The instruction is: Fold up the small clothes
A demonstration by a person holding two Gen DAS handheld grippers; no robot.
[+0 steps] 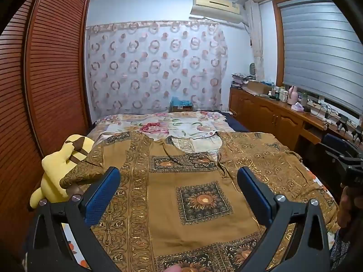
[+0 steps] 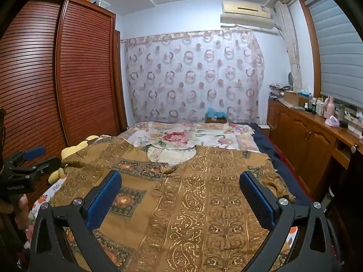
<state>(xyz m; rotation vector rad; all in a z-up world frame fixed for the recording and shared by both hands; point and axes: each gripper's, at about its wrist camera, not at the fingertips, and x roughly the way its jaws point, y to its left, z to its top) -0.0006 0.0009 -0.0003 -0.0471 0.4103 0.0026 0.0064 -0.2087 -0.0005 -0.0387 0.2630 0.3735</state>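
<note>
Brown patterned shirt (image 1: 192, 195) flat on bed (image 1: 158, 124), neckline pointing away, both hand-held grippers (image 1: 179, 181) (image 2: 180, 183) wide, empty

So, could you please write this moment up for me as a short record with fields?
garment: brown patterned shirt, spread flat on the bed, neckline at the far end, unfolded
left tool: open, above the shirt, holding nothing
right tool: open, above the shirt, holding nothing
beside shirt: yellow plush toy at the left edge, one sleeve lying over it
surroundings: wooden wardrobe on the left, low cabinet on the right
</note>
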